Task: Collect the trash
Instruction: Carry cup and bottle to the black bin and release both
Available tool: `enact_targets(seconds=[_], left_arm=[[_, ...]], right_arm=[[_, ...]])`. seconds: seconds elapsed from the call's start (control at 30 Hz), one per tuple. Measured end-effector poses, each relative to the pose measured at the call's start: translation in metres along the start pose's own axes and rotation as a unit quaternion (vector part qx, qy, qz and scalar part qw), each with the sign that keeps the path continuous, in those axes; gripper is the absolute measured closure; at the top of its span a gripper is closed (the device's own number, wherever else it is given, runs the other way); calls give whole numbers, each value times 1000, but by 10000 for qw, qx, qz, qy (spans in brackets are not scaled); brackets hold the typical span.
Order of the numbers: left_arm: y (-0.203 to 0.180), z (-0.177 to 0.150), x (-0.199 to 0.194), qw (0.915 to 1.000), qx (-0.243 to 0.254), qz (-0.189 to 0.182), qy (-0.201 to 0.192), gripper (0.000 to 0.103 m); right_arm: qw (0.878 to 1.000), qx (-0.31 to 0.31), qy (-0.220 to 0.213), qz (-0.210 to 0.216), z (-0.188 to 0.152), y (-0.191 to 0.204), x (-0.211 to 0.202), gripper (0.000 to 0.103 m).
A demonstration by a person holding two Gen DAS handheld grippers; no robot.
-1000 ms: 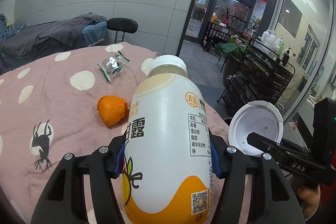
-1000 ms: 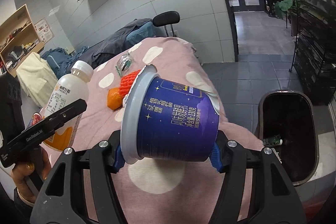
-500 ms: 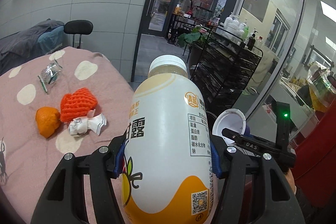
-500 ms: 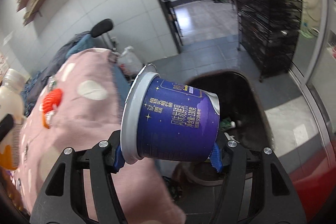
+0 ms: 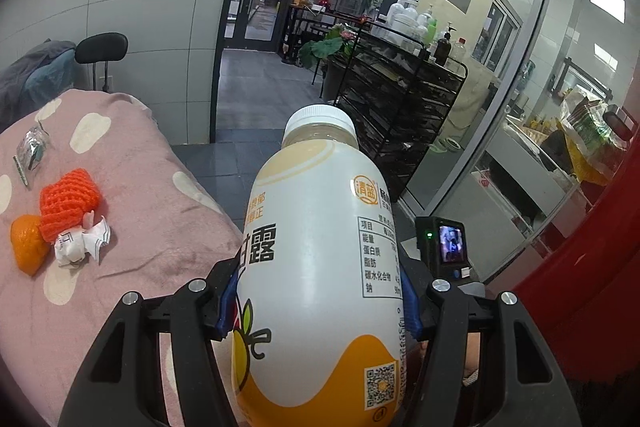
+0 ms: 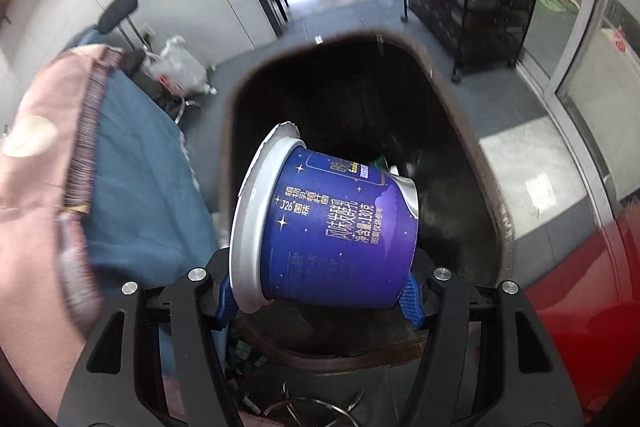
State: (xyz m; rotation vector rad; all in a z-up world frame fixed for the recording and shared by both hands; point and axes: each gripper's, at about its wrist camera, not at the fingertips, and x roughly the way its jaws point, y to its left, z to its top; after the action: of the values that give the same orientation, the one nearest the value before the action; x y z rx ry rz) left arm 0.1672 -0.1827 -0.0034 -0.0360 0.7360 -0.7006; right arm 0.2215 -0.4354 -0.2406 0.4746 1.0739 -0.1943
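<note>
My left gripper (image 5: 318, 303) is shut on a white and orange drink bottle (image 5: 320, 267) with a white cap, held upright beside the pink table's edge. My right gripper (image 6: 318, 293) is shut on a purple yogurt cup (image 6: 332, 231) lying on its side, held right above the open black trash bin (image 6: 486, 211). On the pink dotted tablecloth (image 5: 152, 227) lie an orange (image 5: 28, 243), a red foam fruit net (image 5: 68, 203), a crumpled white paper (image 5: 82, 243) and a clear wrapper (image 5: 32, 147). The right gripper's camera body (image 5: 448, 247) shows behind the bottle.
A black wire rack (image 5: 400, 99) with bottles stands ahead on the tiled floor. A glass wall (image 5: 520, 107) runs on the right. A black chair (image 5: 102, 47) stands beyond the table. A blue cloth (image 6: 148, 187) hangs off the table's side next to the bin.
Both grippers have swung right, away from the table. The right gripper has carried the cup from over the table to above the bin opening. The left still holds the bottle.
</note>
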Motion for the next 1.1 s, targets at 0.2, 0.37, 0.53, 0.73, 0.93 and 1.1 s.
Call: enact_targets(seconds=[0.2,0.37,0.53,0.73,0.93,1.1], left_arm=[[-6,-3,9,9997,25,-157,160,43],[-10,-4,19,9993,2,-267,262,43],[-12,-3,36,9984,-63,-374,422,43],[-24,-3,63,9966,50,-441,688,43],[-35,-3,101,9922,-29,-574,1109,43],[-44,-6,131,9871,-47,-652,1462,43]], right_arm=[[9995,28,273,-134,-2,-6,31,40],[9991,130,276,-280,-3,-8,36,25],[9996,130,90,-240,-11,-9,20,25],[9991,148,-293,-256,-26,-11,-17,24],[9975,316,-564,-289,-36,-22,-49,22],[9957,447,-696,-428,-47,-35,-67,20]])
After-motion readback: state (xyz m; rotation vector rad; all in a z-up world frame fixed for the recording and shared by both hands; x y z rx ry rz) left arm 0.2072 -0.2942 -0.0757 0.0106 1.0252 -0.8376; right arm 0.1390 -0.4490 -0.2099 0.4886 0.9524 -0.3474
